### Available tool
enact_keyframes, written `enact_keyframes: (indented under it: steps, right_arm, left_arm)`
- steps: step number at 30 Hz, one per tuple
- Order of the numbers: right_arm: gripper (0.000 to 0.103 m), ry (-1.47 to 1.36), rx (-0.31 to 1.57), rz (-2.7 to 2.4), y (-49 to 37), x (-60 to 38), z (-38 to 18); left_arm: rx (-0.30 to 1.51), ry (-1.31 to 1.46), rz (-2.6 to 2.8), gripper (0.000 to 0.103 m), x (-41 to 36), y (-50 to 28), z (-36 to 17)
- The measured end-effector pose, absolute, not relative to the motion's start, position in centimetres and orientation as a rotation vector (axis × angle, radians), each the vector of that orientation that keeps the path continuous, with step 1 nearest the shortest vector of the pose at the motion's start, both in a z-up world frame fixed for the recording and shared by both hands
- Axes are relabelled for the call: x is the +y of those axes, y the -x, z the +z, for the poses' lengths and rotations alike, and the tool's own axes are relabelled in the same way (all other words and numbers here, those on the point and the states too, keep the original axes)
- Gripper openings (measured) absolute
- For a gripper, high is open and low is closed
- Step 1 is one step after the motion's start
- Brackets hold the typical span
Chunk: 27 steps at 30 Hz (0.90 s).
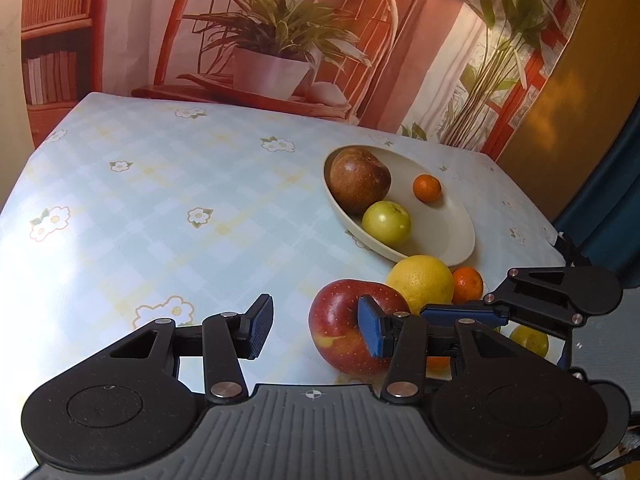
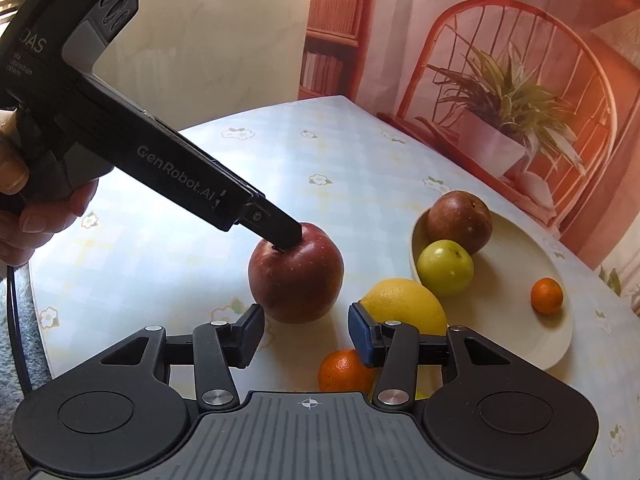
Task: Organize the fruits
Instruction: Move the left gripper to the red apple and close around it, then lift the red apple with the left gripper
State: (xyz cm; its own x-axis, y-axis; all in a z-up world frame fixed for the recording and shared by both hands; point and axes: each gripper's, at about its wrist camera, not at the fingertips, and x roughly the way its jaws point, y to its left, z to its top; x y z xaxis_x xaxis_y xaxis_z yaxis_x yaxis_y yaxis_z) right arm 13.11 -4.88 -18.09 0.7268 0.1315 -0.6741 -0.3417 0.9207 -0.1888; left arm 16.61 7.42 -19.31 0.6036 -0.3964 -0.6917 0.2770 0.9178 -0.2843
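Note:
A red apple (image 1: 340,328) (image 2: 296,276) lies on the table beside a yellow lemon (image 1: 420,282) (image 2: 404,306) and a small orange (image 1: 467,284) (image 2: 344,372). A beige bowl (image 1: 448,232) (image 2: 528,320) holds a brown-red apple (image 1: 358,180) (image 2: 460,222), a green apple (image 1: 386,224) (image 2: 444,268) and a small orange (image 1: 427,188) (image 2: 547,296). My left gripper (image 1: 316,330) is open and empty, its right finger against the red apple's left side. My right gripper (image 2: 306,334) is open and empty, just in front of the red apple and lemon. It shows in the left wrist view (image 1: 464,316).
The table (image 1: 160,208) has a pale checked cloth with flowers. A backdrop picturing a chair and plant (image 1: 280,52) stands behind it. Another yellow-green fruit (image 1: 530,340) lies near the table's right edge. The left gripper's body (image 2: 160,160) reaches over the table from the left.

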Motion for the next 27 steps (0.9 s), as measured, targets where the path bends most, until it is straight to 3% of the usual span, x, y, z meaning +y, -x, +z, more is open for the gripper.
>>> enact_keyframes:
  steps: [15, 27]
  right_arm:
    - [0.046, 0.279, 0.732, 0.272, -14.0, -5.1, -18.4]
    - [0.046, 0.233, 0.740, 0.264, -14.7, -4.9, -18.2]
  left_arm:
    - [0.894, 0.395, -0.473, 0.043, 8.5, -18.7, -21.2]
    - [0.890, 0.366, -0.471, 0.033, 8.3, -18.0, -20.7]
